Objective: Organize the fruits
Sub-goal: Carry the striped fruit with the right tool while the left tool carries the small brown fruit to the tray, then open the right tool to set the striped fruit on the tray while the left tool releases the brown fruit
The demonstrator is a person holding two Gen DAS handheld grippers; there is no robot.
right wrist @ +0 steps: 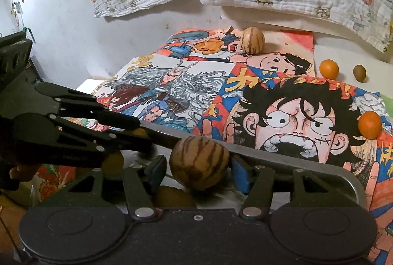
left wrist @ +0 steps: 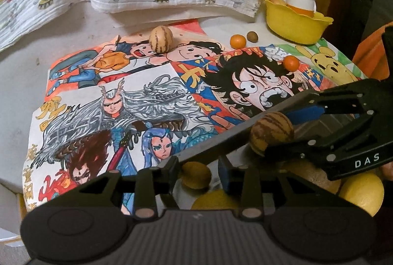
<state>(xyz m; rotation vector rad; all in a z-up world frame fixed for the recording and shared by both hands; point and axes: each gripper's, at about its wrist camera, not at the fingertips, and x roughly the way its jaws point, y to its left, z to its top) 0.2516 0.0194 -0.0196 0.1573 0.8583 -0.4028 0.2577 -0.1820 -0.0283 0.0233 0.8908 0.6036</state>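
A striped melon is seen between the spread pads of the right hand-held gripper, over the grey tray rim. The left hand-held gripper, slightly parted and holding nothing, is placed beside the melon.

Your white counter carried the cartoon drawings. On the drawings sat a striped melon and an orange; just beyond them, another orange, a brown fruit and a yellow bowl.
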